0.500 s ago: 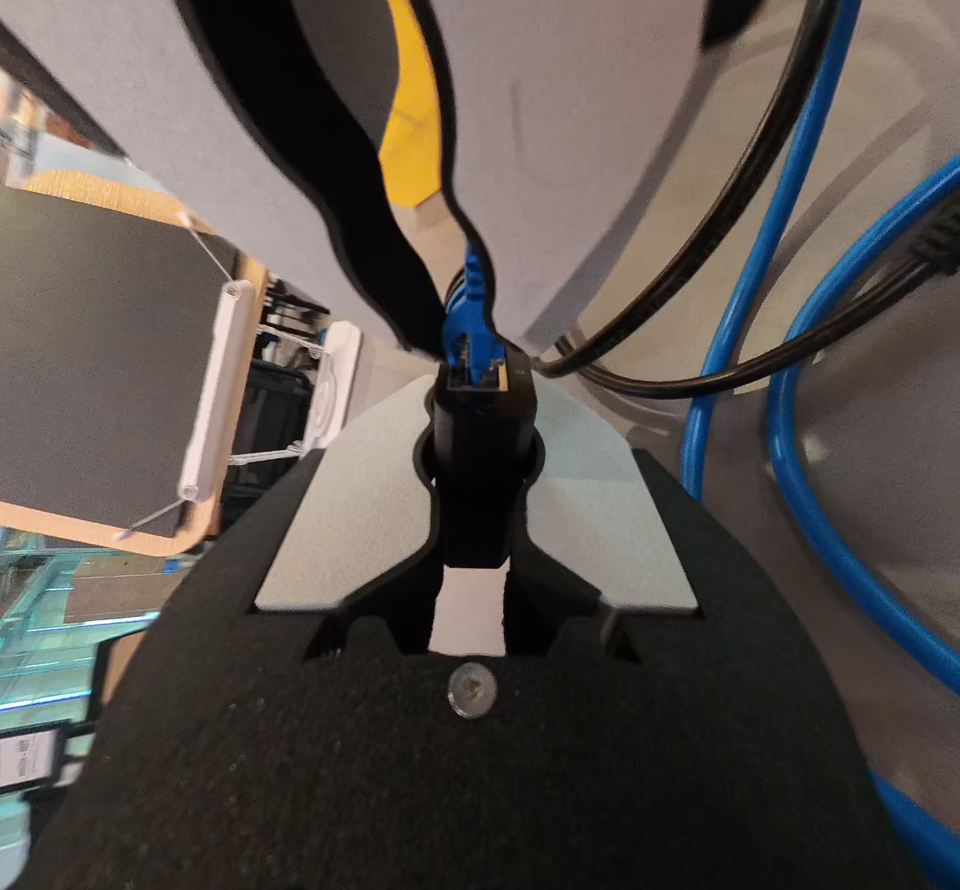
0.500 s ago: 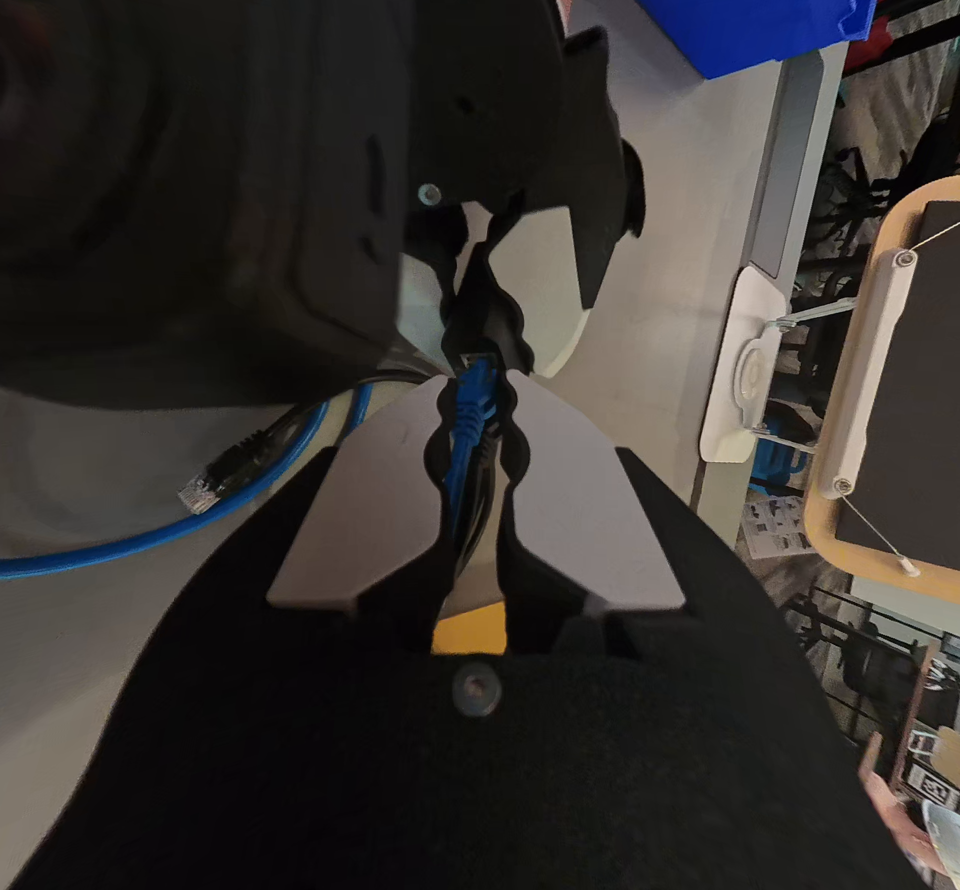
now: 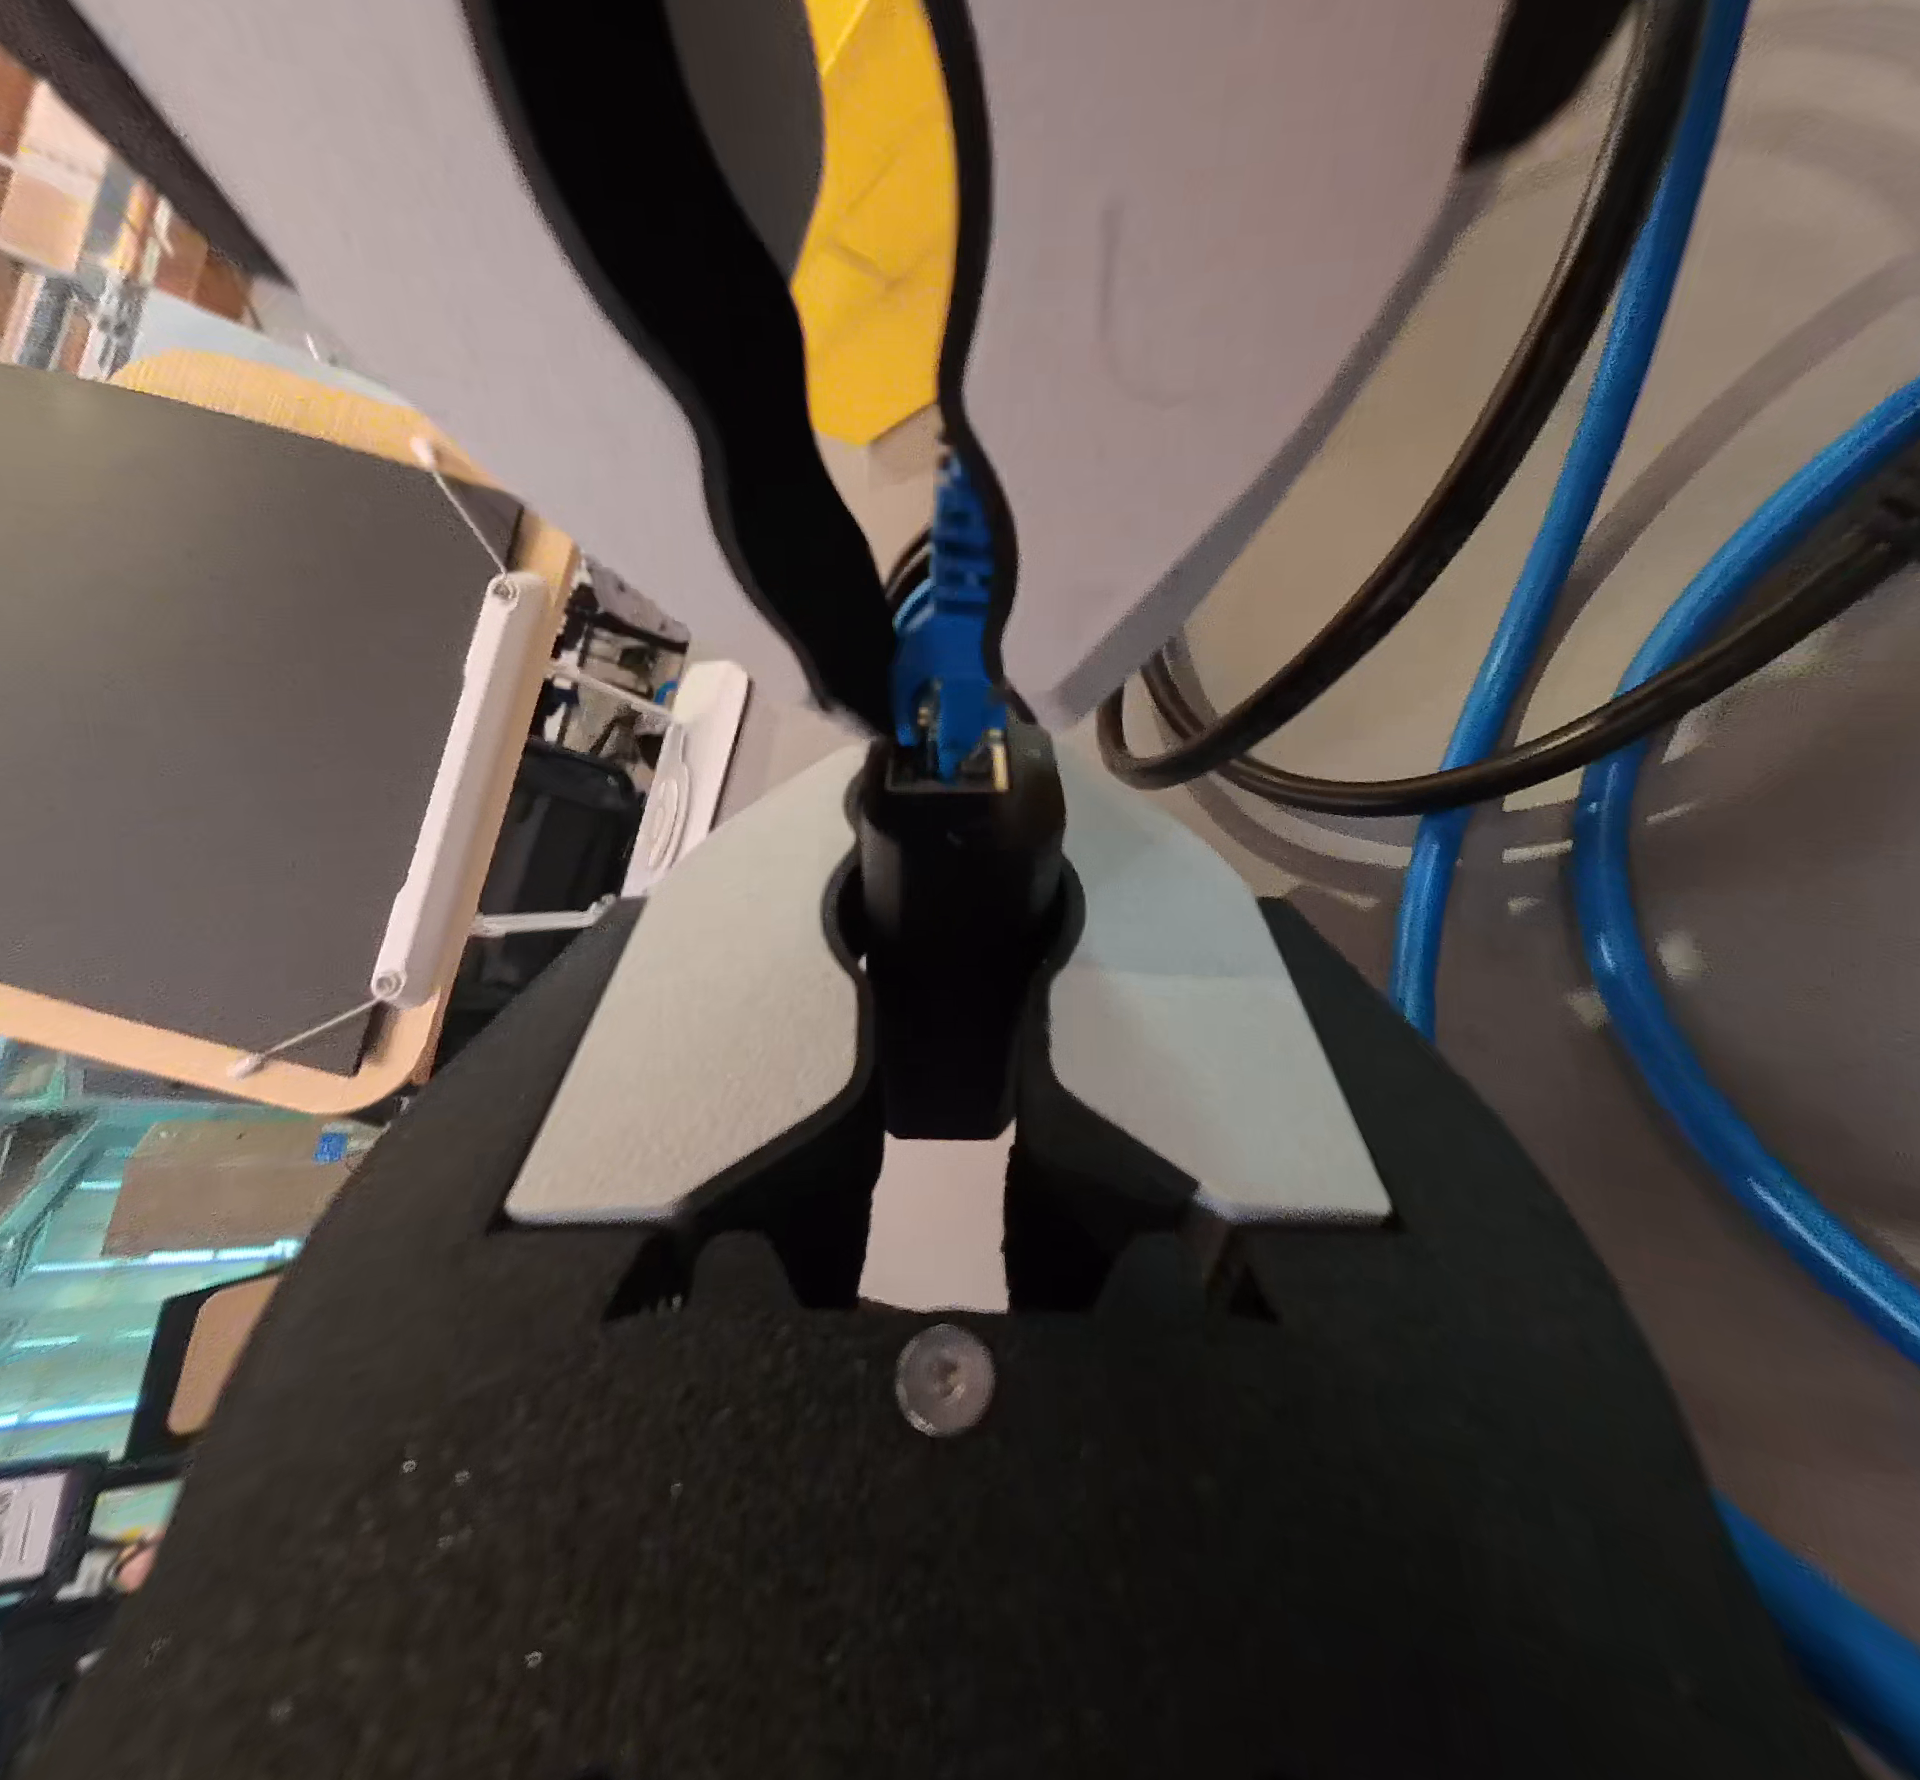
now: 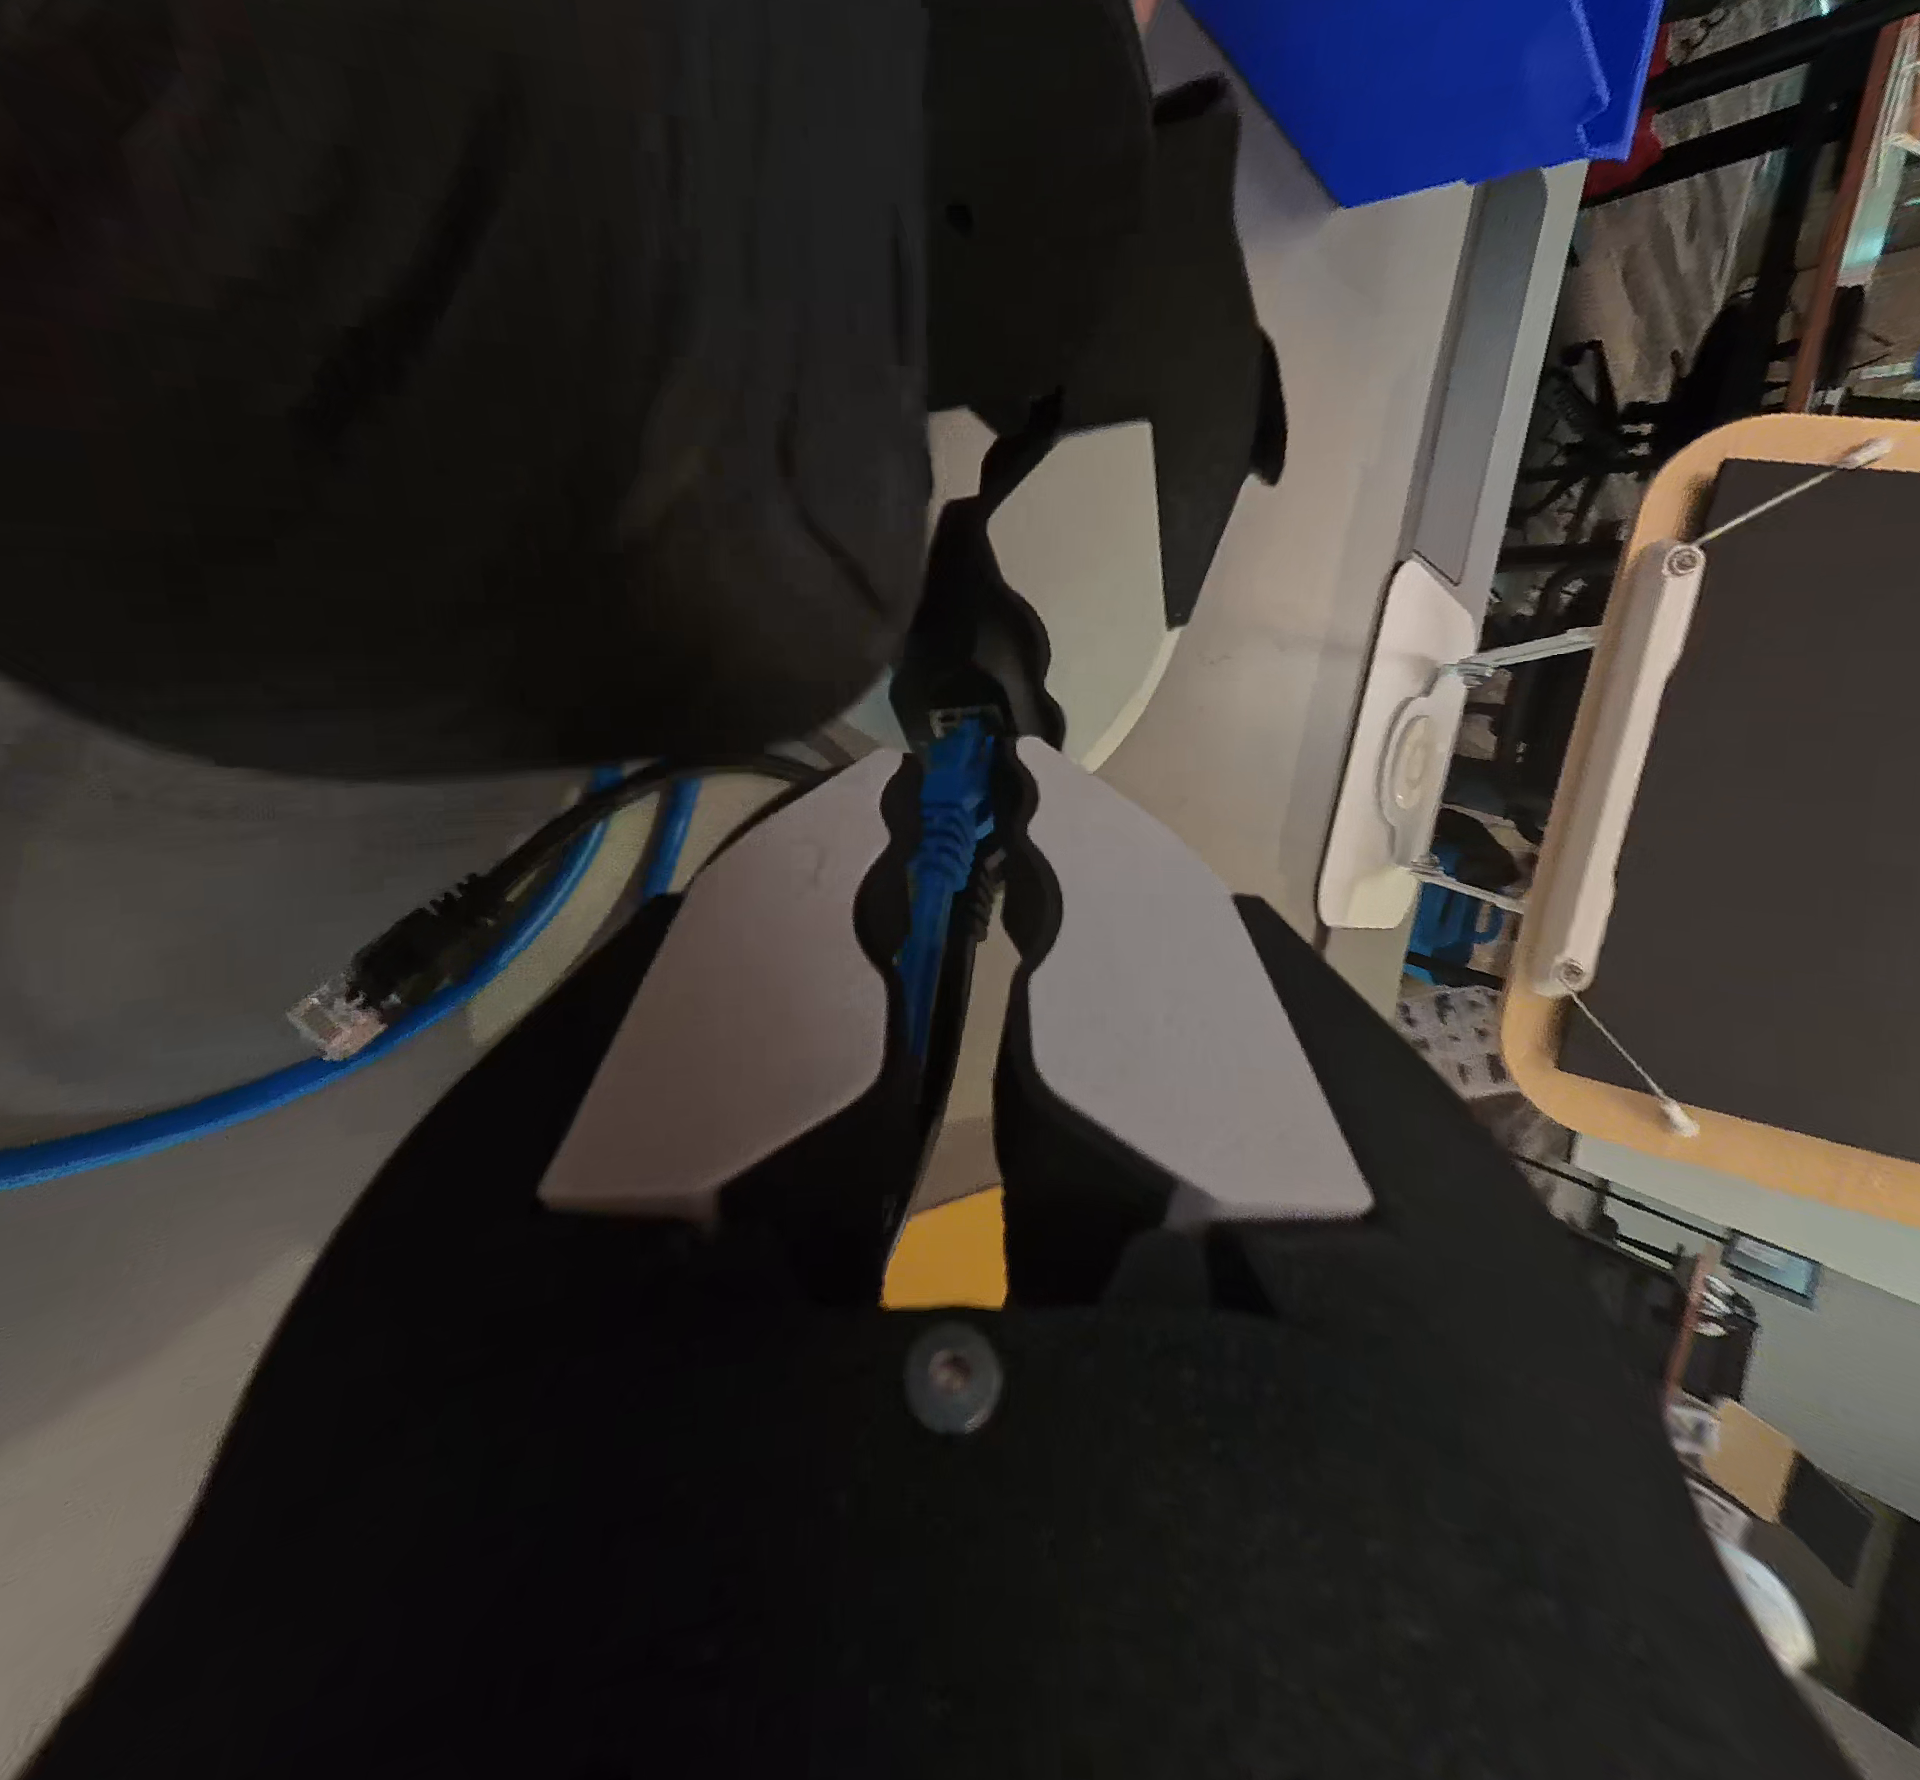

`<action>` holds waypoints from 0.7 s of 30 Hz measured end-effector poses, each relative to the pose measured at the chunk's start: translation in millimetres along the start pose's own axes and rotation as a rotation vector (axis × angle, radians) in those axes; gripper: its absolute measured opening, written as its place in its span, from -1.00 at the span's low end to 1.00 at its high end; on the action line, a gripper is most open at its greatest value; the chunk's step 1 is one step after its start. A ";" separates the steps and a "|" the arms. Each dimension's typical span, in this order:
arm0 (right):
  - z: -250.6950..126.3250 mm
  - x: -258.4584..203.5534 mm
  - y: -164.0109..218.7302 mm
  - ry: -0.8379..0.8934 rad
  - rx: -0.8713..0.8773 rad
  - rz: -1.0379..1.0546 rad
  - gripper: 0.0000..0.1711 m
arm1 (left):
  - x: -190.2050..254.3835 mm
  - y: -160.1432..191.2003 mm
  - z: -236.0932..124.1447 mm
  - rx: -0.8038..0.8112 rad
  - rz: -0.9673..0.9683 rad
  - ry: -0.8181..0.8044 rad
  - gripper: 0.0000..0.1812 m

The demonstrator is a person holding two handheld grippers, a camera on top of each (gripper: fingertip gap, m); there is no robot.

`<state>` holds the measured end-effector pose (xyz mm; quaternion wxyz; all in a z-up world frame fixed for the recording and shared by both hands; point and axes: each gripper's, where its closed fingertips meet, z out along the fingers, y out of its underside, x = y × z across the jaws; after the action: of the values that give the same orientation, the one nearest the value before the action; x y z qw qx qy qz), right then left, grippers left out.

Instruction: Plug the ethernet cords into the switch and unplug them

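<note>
Left wrist view: over the table (image 3: 1818, 1418) I see my left gripper (image 3: 951, 899), its jaws clamped on the black switch (image 3: 951, 951). My right gripper (image 4: 961, 857) meets it head-on, jaws pinching the blue cord (image 4: 940, 857); its plug (image 3: 951, 707) sits at the switch's port. A spare black cord (image 4: 405, 956) lies loose nearby.
</note>
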<state>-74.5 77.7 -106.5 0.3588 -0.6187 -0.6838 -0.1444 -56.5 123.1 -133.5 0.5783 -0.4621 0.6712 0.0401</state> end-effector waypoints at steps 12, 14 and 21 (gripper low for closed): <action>-32.1 -1.6 25.7 0.066 -0.018 0.083 -0.85 | -23.6 -26.4 -17.5 0.146 -0.035 -0.121 -0.72; -26.2 -9.1 36.4 0.013 -0.077 0.110 -0.84 | -16.1 -27.4 -7.1 0.086 0.016 -0.125 -0.72; -14.8 -39.2 24.1 -0.068 -0.033 0.163 -0.55 | -1.4 6.9 7.1 0.033 0.007 -0.013 -0.72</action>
<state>-47.9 43.7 -128.4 0.3360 -0.6826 -0.6405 -0.1049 -56.0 132.0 -137.9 0.5902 -0.4499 0.6694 0.0339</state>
